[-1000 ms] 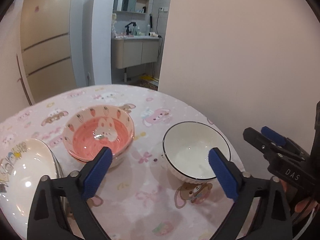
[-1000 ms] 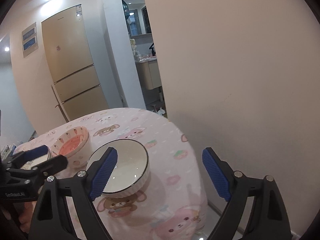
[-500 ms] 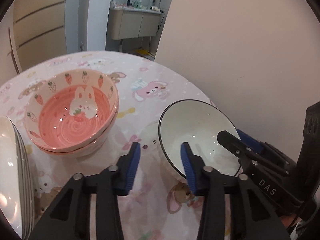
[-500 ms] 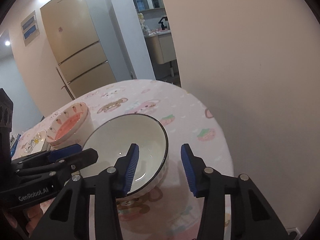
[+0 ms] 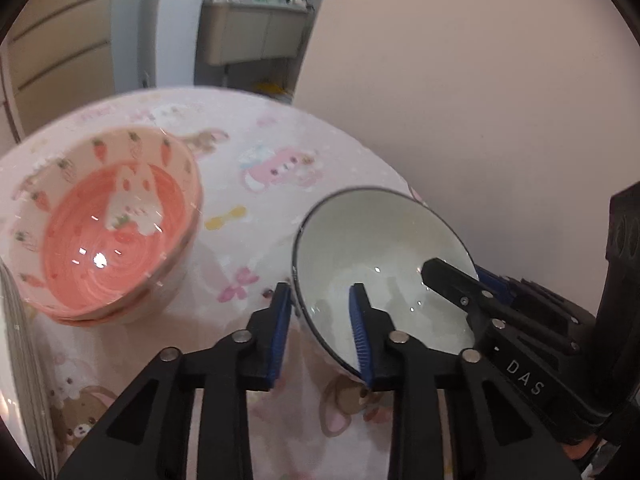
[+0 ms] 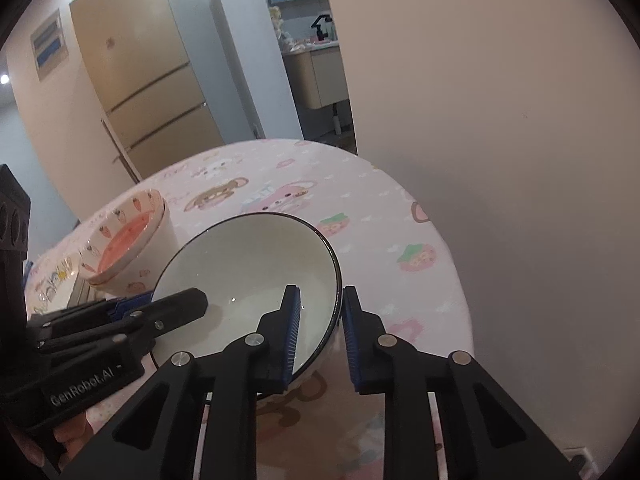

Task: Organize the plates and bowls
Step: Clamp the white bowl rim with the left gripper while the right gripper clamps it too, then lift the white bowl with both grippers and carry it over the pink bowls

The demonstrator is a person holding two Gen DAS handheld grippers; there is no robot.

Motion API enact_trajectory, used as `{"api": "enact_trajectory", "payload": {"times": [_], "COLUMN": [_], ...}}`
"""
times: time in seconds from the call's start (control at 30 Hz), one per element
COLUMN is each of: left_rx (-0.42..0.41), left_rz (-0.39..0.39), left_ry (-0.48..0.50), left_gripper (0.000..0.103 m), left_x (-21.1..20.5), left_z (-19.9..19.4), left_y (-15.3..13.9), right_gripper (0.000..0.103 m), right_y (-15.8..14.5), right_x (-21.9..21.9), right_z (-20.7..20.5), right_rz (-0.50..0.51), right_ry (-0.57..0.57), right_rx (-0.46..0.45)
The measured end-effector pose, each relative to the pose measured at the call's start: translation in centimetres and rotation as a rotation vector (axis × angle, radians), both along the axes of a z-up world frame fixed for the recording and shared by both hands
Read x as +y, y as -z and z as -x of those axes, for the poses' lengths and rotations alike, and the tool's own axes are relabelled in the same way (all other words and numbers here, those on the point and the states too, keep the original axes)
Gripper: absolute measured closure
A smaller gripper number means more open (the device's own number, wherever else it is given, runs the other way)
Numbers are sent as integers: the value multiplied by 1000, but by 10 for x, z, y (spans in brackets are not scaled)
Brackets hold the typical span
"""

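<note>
A white bowl with a dark rim [image 5: 380, 248] is tilted above the pink tablecloth; it also shows in the right wrist view [image 6: 248, 272]. My left gripper [image 5: 320, 312] is shut on its left rim, one pad inside and one outside. My right gripper [image 6: 318, 320] is shut on its right rim in the same way. A pink bowl with a rabbit and carrots [image 5: 104, 224] sits on another bowl at the left; it shows in the right wrist view [image 6: 124, 244] too. A stack of plates [image 5: 16, 356] lies at the far left edge.
The round table [image 6: 400, 208] with a pink cartoon cloth stands against a plain wall [image 6: 500, 120] on the right. Its edge drops off close behind and to the right of the white bowl. A fridge [image 6: 144, 80] and a bathroom doorway lie beyond.
Both grippers came in from open and wide to shut on opposite sides of the white bowl's rim. The bowl is now tilted and raised off the cloth.
</note>
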State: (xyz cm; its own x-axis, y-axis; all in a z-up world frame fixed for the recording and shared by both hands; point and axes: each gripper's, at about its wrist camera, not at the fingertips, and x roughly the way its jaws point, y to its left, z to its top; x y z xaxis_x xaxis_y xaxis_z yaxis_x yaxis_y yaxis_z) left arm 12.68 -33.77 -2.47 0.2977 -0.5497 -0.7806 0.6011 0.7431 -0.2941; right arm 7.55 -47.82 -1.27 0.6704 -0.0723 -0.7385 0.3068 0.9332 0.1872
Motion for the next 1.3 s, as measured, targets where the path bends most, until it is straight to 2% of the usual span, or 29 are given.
{"api": "enact_trajectory", "payload": {"times": [0.07,0.2,0.23,0.37,0.5,0.67,0.8,1.0,1.13,1.3], "left_rx": [101,107,99,24,-29,-99,-127,-131,-166,-168], "left_rz": [-4,-22,-25,-45,-27,-42,-61,-22,-17,2], "left_ry": [-9,-49,-55,-61,-71,-106,-143,-199,-224,-248], "left_gripper": [71,81,83,87,87,87,87,87,87,87], "left_x": [-3,-4,-3,3,12,29,43,75,89,105], "left_z": [-7,-9,-8,3,11,20,21,15,12,-8], "left_y": [10,10,10,-1,-20,-49,-65,-81,-92,-107], "right_gripper": [80,83,86,87,88,88,88,88,88,88], "right_y": [2,9,8,-2,-18,-38,-58,-78,-88,-102], "right_x": [0,-5,-7,-6,9,21,37,63,79,94], "right_z": [-7,-17,-16,-5,-1,-2,-8,-15,-20,-35], "right_rz": [-2,-58,-69,-124,-61,-69,-46,-33,-22,-9], "right_ry": [-19,-2,6,-9,-20,-56,-90,-149,-180,-212], "right_rx": [51,104,102,55,22,-21,-64,-113,-137,-171]}}
